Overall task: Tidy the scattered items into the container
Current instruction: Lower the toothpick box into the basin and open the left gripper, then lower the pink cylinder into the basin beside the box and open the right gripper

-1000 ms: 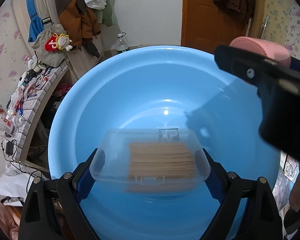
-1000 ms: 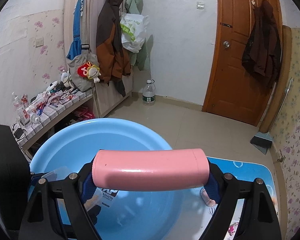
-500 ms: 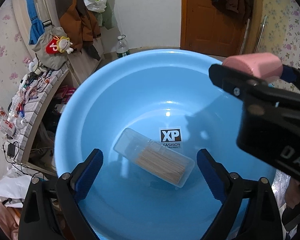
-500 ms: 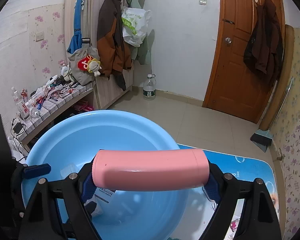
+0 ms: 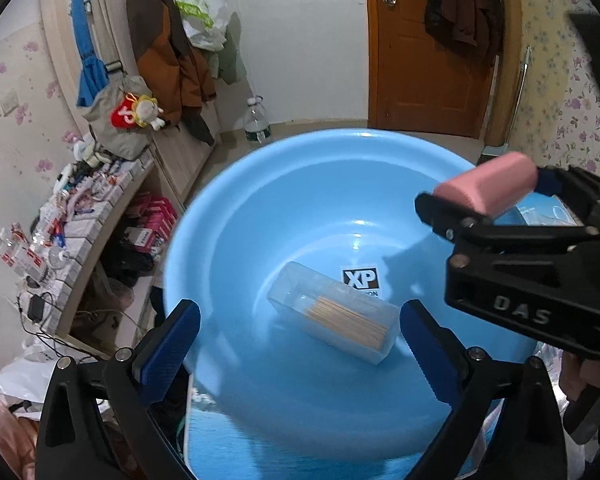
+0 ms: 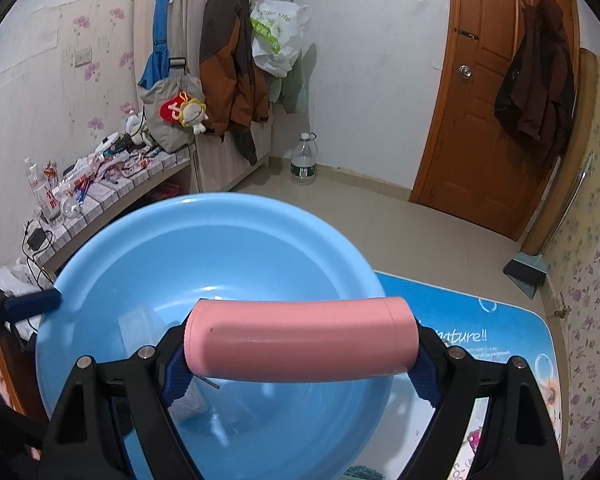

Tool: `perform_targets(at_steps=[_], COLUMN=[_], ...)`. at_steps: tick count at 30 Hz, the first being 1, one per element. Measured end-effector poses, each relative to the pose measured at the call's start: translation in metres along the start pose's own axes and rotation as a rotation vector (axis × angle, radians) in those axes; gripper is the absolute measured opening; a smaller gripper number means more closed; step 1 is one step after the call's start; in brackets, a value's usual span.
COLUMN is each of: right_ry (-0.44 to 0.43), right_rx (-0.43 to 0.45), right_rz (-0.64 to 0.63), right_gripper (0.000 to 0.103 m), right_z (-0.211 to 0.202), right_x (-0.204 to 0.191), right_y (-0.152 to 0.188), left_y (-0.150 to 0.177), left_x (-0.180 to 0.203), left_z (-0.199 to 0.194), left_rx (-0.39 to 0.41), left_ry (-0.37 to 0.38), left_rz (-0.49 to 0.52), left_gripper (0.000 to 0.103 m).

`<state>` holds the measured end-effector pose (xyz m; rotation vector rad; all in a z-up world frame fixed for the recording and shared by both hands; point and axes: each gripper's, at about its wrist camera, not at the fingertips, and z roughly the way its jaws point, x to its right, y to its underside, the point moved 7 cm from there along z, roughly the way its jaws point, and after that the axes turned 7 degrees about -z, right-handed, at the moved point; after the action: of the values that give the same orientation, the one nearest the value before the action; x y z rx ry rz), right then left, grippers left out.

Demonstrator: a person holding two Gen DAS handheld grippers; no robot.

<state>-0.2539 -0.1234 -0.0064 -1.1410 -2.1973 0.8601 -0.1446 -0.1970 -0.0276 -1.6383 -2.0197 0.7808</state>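
Clear toothpick box (image 5: 332, 318) lies in blue basin (image 5: 260, 208); left fingers (image 5: 176, 336) just spread, empty; right fingers (image 6: 176, 376) clamp pink cylinder (image 6: 300, 338).

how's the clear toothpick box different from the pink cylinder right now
The clear toothpick box lies loose on the bottom of the blue basin; the pink cylinder is clamped crosswise in the right gripper above it. The box is see-through and flat-sided, showing its sticks; the cylinder is opaque and round. The left gripper, jaws just opened, holds nothing. Both are elongated.
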Motion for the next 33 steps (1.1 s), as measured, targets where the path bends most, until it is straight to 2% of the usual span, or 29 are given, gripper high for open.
perform_targets(at_steps=[4, 8, 15, 18, 24, 28, 33], right_ry=[-0.009, -0.024, -0.013, -0.012, -0.07, -0.059, -0.093], right_rx=[-0.019, -0.043, -0.092, -0.129, -0.234, -0.263, -0.295], right_rz=[-0.017, -0.021, -0.082, -0.124, -0.123, -0.162, -0.198], right_gripper=[0.087, 0.087, 0.088, 0.088, 0.088, 0.088, 0.088], right_z=[0.007, 0.015, 0.025, 0.027, 0.036, 0.038, 0.039], right_x=[-0.006, -0.012, -0.021, -0.026, -0.035, -0.038, -0.049], right_y=[0.001, 0.002, 0.004, 0.006, 0.017, 0.021, 0.03], left_y=[-0.008, -0.014, -0.015, -0.014, -0.011, -0.009, -0.009], left_x=[-0.01, -0.026, -0.049, -0.05, -0.051, -0.051, -0.049], left_z=[-0.014, -0.019, -0.013, -0.01, -0.007, -0.006, -0.006], left_rx=[0.054, 0.067, 0.058, 0.052, 0.04, 0.037, 0.037], left_ry=[-0.034, -0.042, -0.056, -0.054, -0.047, -0.047, -0.044], left_rz=[0.001, -0.043, -0.117, -0.121, -0.131, -0.133, -0.132], left_gripper=[0.103, 0.103, 0.103, 0.103, 0.103, 0.103, 0.103])
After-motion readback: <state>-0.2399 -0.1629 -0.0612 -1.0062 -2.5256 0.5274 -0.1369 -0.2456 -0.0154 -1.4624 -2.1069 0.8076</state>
